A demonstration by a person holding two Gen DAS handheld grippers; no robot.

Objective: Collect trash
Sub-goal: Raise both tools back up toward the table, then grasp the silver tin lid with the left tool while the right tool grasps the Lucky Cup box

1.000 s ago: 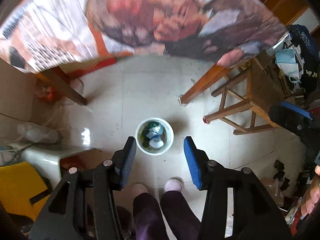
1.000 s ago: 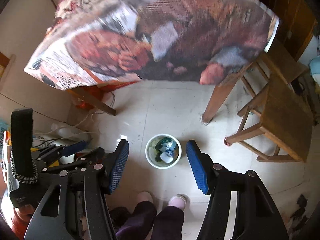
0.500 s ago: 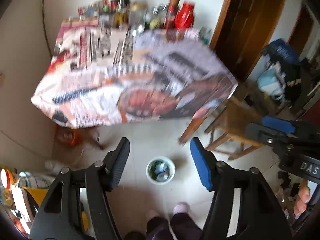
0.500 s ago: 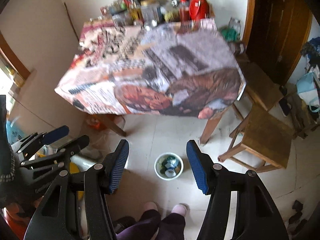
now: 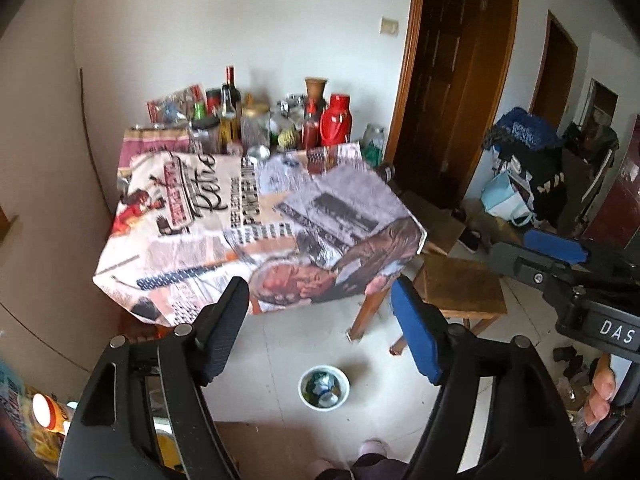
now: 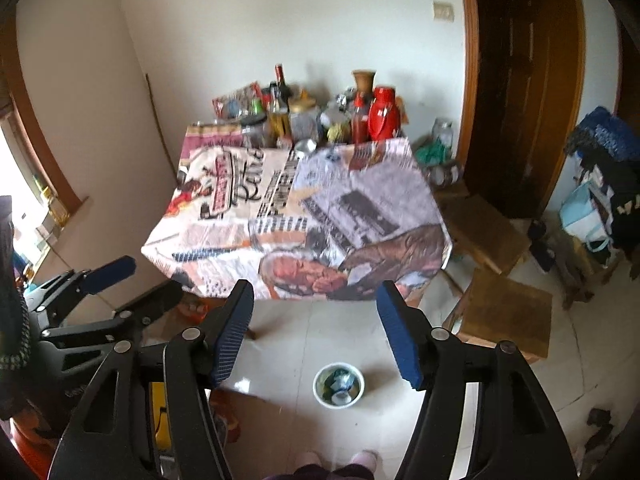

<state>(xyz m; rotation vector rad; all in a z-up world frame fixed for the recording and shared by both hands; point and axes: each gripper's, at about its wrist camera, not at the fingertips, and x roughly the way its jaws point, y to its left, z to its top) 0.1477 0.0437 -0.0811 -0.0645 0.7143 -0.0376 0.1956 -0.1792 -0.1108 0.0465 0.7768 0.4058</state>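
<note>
A small white trash bin (image 5: 324, 390) stands on the tiled floor in front of the table, with crumpled wrappers inside; it also shows in the right wrist view (image 6: 339, 385). My left gripper (image 5: 320, 332) is open and empty, held high above the floor and the bin. My right gripper (image 6: 316, 328) is open and empty, also high above the bin. The right gripper shows at the right edge of the left wrist view (image 5: 560, 256); the left gripper shows at the left of the right wrist view (image 6: 100, 292).
A table (image 5: 248, 216) with a printed newspaper-pattern cloth stands ahead, with bottles and jars (image 5: 256, 120) along its far edge. Wooden stools (image 6: 504, 312) stand to the right, with bags and clothes (image 5: 532, 176) beyond. A dark wooden door (image 6: 520, 80) is at the back right.
Both grippers have risen and tilted up from looking down at the bin; the bin is now smaller and lower in view, and the table top and back wall have come into sight.
</note>
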